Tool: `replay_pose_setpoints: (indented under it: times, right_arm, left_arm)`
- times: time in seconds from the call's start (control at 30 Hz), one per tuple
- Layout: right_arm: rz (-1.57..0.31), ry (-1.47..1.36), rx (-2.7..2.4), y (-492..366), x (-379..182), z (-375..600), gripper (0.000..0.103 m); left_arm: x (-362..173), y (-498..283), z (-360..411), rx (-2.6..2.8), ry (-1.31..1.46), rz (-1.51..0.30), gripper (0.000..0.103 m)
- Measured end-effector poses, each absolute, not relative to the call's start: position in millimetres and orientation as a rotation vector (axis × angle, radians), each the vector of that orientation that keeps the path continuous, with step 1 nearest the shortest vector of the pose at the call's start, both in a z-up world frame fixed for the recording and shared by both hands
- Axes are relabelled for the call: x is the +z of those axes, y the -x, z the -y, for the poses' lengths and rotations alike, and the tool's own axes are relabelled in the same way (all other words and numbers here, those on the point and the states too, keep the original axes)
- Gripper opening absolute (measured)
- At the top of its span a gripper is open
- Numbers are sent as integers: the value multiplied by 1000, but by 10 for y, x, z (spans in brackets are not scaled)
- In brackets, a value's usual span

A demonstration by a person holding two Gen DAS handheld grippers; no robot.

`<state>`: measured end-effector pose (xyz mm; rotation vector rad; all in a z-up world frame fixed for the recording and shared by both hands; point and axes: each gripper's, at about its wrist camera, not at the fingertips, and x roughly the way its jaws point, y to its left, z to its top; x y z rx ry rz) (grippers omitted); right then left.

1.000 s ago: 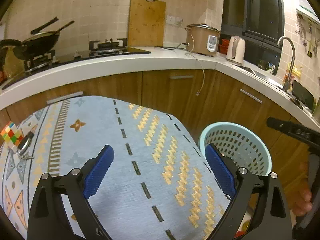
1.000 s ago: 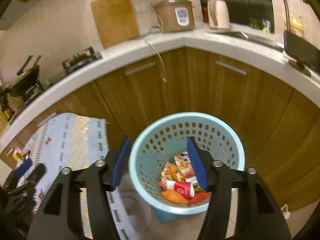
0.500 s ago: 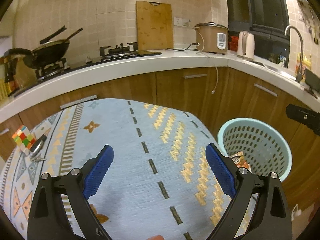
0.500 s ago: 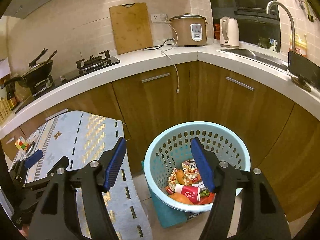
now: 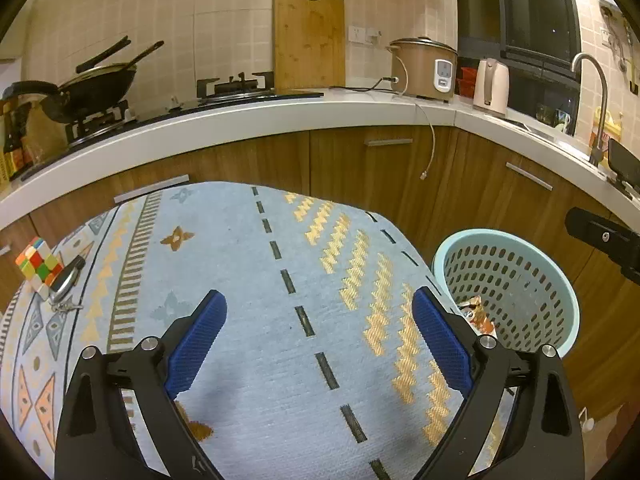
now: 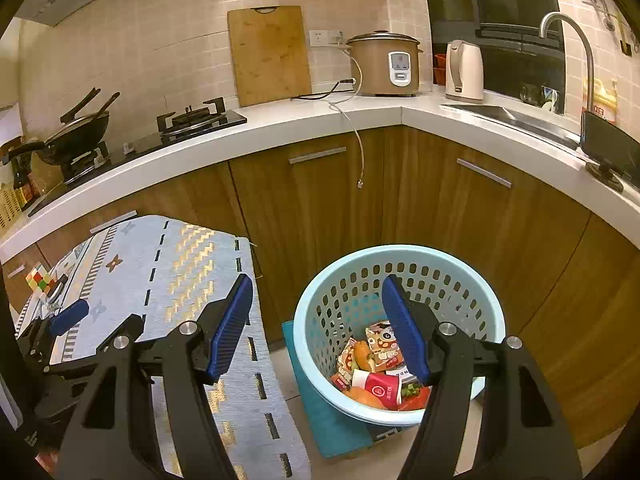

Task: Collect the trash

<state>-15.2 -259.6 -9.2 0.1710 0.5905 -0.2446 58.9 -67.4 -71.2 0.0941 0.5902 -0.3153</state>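
A light blue perforated basket (image 6: pixel 400 256) stands on the floor by the wooden cabinets and holds trash (image 6: pixel 376 368): snack wrappers, a red paper cup and orange pieces. It also shows in the left wrist view (image 5: pixel 508 240), right of the table. My right gripper (image 6: pixel 316 320) is open and empty, above the gap between the table edge and the basket. My left gripper (image 5: pixel 320 332) is open and empty, over the patterned blue tablecloth (image 5: pixel 256 280). The left gripper also shows in the right wrist view (image 6: pixel 68 314).
A Rubik's cube (image 5: pixel 38 262) and a set of keys (image 5: pixel 66 286) lie at the table's left edge. A curved white counter (image 5: pixel 280 114) carries a wok, stove, cutting board, rice cooker (image 5: pixel 424 68) and kettle. A blue mat (image 6: pixel 328 412) lies under the basket.
Both grippers have pulled up and back from the basket. The right view now shows more of the kitchen and table. Both stay open.
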Motion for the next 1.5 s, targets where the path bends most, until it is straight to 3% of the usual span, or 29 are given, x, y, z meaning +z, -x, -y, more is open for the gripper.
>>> replay_pose_setpoints:
  times: [1.5]
  right_arm:
    - [-594,-165,-250,200,-52,2574,64]
  left_arm:
    - [-717,-596,669,-317,-87,-608,96]
